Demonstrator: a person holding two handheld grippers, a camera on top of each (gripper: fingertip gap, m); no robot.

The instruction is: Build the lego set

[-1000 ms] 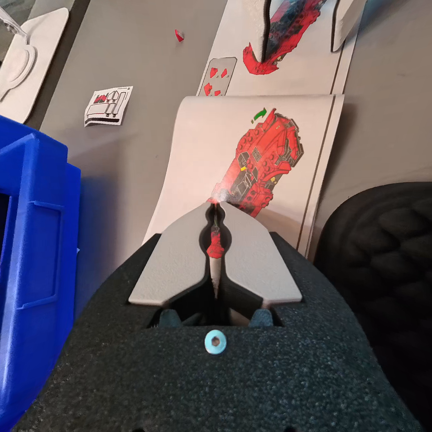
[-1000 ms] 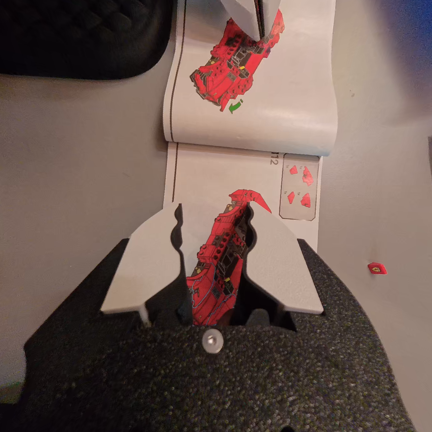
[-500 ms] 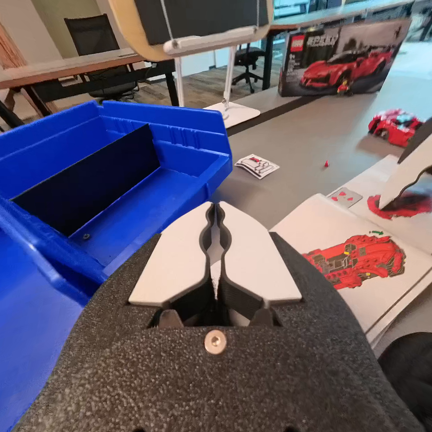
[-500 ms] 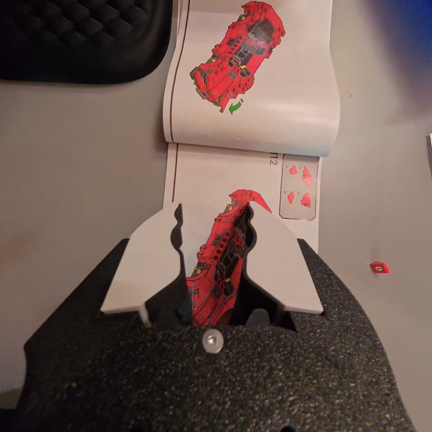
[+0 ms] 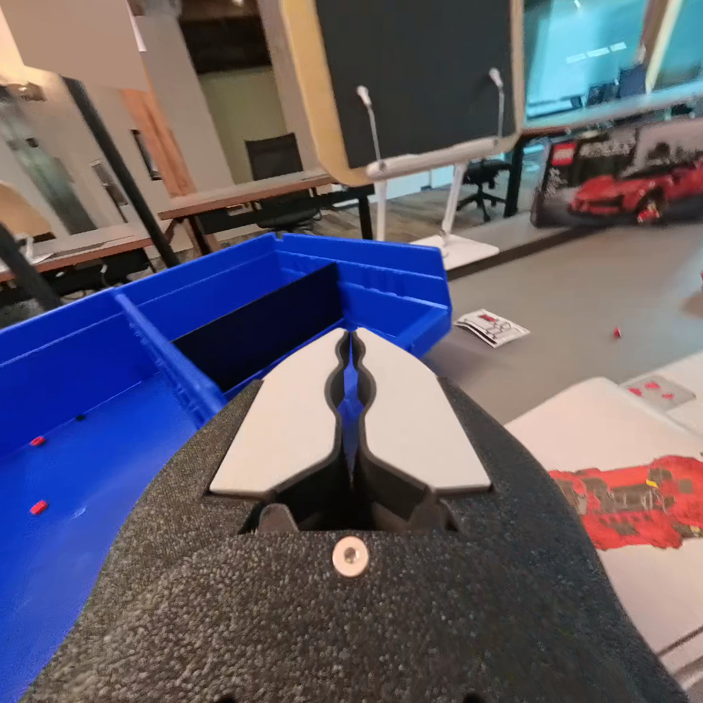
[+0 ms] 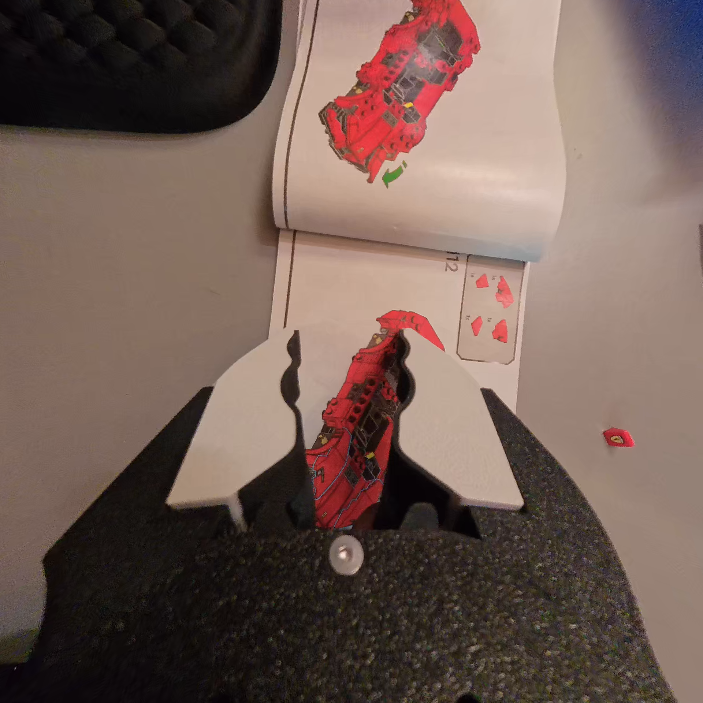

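My left gripper [image 5: 350,336] is shut and empty, held above the near wall of a blue bin [image 5: 361,262]. Two small red pieces [image 5: 37,441] lie on the floor of the bin's left compartment. The open instruction booklet [image 6: 418,198] lies on the grey table and also shows in the left wrist view [image 5: 593,430]. My right gripper [image 6: 348,336] is open and empty, hovering over the booklet's lower page. A small red printed piece [image 6: 618,437] lies on the table to the right of the booklet. It also shows far off in the left wrist view [image 5: 617,333].
A sticker sheet [image 5: 492,329] lies beyond the bin. The set's box [image 5: 624,182] stands at the far right. A white stand base [image 5: 456,251] sits behind the bin. A black cushion [image 6: 133,57] lies left of the booklet's far page. The gap from one gripper's tips to the other's is roughly 30 centimetres. The small red printed piece [image 6: 618,437] is about 12 centimetres from my right fingertips and 30 centimetres from my left. It is also in sight in the left wrist view [image 5: 615,331].
My left gripper has lifted off the booklet and swung left toward the blue bin, staying shut. The right gripper has stayed open over the booklet.
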